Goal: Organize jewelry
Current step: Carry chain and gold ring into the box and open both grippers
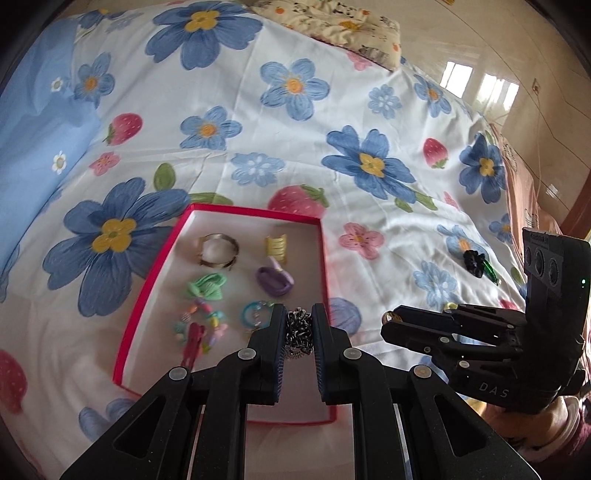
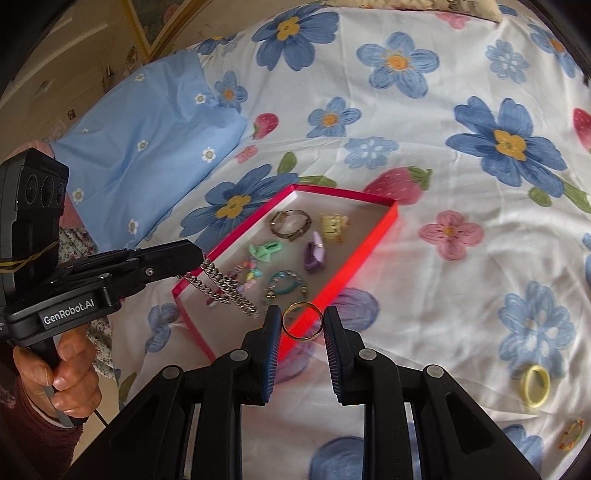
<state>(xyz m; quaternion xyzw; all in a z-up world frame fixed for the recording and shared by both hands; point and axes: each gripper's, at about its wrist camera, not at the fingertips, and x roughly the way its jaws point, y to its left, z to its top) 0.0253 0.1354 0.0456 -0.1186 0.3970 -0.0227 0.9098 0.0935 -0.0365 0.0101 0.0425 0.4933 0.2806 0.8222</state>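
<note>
A red-rimmed box (image 1: 153, 273) (image 2: 369, 254) with a white floor lies on the flowered bedspread. In it lie a metal bangle (image 1: 217, 250), a yellow clip (image 1: 276, 246), a purple piece (image 1: 275, 282), a green bow (image 1: 206, 287) and beaded bracelets (image 1: 201, 325). My left gripper (image 1: 300, 330) (image 2: 201, 258) is shut on a silver chain (image 1: 299, 332) (image 2: 225, 286), which dangles over the box's near part. My right gripper (image 2: 303, 325) (image 1: 388, 316) is shut on a gold ring (image 2: 303, 322) and hangs just over the box's right rim.
A black and green hair piece (image 1: 480, 264) lies on the bedspread to the right. A yellow hair tie (image 2: 536, 386) and a small multicoloured hoop (image 2: 570, 439) lie at the right wrist view's lower right. A blue pillow (image 2: 140, 147) lies left, a patterned cushion (image 1: 332, 26) at the far side.
</note>
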